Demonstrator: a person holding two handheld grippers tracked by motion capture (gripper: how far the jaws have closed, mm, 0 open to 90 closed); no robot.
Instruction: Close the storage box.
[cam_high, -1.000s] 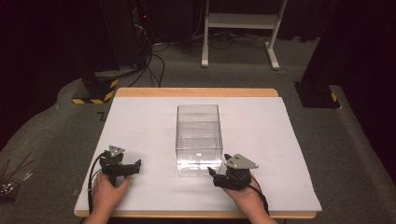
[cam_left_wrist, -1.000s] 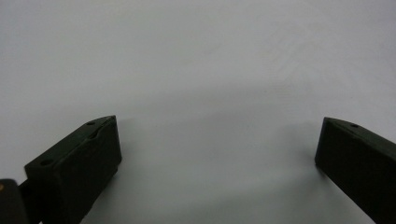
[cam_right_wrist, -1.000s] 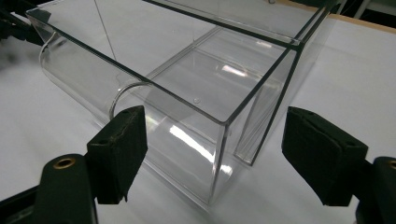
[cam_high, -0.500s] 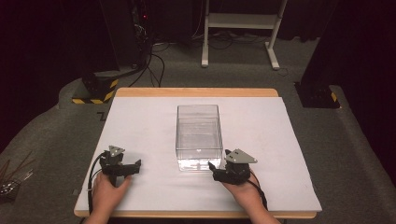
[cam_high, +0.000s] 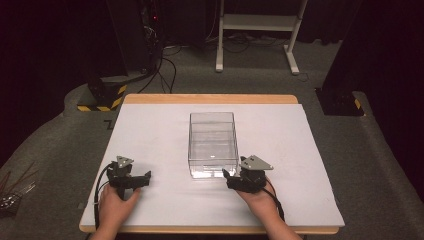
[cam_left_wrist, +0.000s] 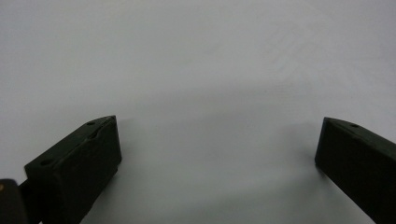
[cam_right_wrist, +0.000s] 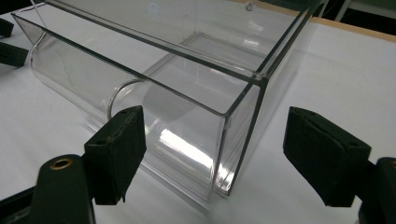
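right gripper (cam_high: 226, 176) just beside the near right corner of a clear acrylic box (cam_high: 212, 142); left gripper (cam_high: 146, 178) resting well apart on the white table cover (cam_high: 150, 130).

standing upright and open-topped at the middle of the white cover, long side running away from the person, with nothing seen inside. seen from the right gripper's own camera (cam_right_wrist: 212, 149), jaws spread wide on either side of the box's (cam_right_wrist: 187, 84) near vertical corner edge, neither pad touching the clear wall. seen from the left gripper's camera (cam_left_wrist: 217, 154), jaws likewise wide apart over bare white cover (cam_left_wrist: 196, 70), clamped on nothing. held each in a hand near the front edge of the wooden table (cam_high: 210, 98), left hand (cam_high: 116, 207) and right hand (cam_high: 260, 202) coming in from below.
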